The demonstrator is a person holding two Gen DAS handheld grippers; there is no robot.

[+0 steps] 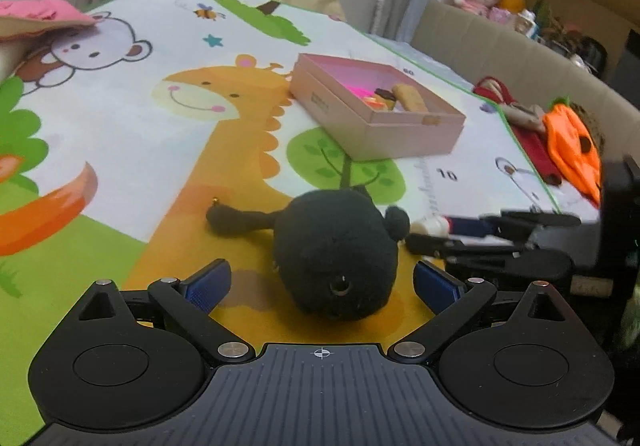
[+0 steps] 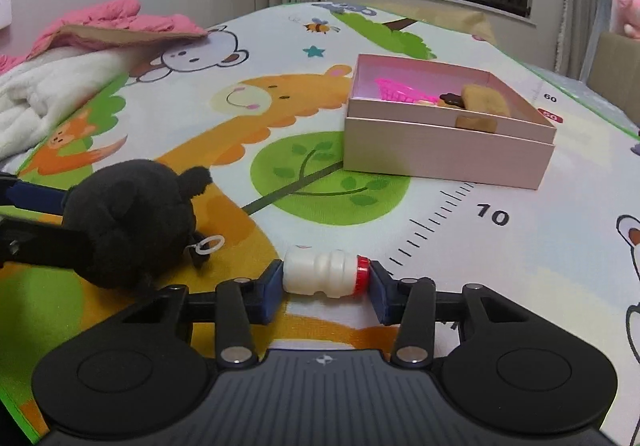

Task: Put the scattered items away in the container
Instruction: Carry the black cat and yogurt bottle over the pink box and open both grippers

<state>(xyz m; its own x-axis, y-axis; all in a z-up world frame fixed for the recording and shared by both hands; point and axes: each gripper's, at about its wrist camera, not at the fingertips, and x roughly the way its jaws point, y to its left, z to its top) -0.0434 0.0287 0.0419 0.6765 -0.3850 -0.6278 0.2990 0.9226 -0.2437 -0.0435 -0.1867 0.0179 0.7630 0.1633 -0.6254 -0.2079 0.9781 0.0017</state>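
We see our left hand-held gripper (image 1: pixel 322 284) spread wide, its blue pads on either side of a black plush toy (image 1: pixel 336 252) that lies on the cartoon play mat (image 1: pixel 120 126); neither pad touches the plush. The toy's round body sits on the giraffe's orange neck, with a thin limb stretched out to its left and a small round ear on its right.

Our right hand-held gripper (image 2: pixel 326 288) is clamped on a small white toy bottle (image 2: pixel 320 274) with a red cap (image 2: pixel 362 274). The bottle lies sideways between the pads, one pad against its base and the other against the cap, low over the mat just beside the printed ruler marks. In the left wrist view the same bottle (image 1: pixel 430 225) shows between the dark fingers of the right hand-held gripper, just right of the plush.

The container, a shallow pink box (image 2: pixel 448 150), stands open on the mat beyond both grippers, near the printed green tree. Inside it lie a bright pink plastic basket (image 2: pixel 400 90), a tan toy bread piece (image 2: pixel 486 98) and a small chocolate-topped toy cookie (image 2: pixel 450 100).

At the mat's left edge lie a pink cloth (image 2: pixel 120 22) and a white fleece blanket (image 2: pixel 52 86). At the right edge, in the left wrist view, rests an orange pumpkin-faced bag (image 1: pixel 572 150).
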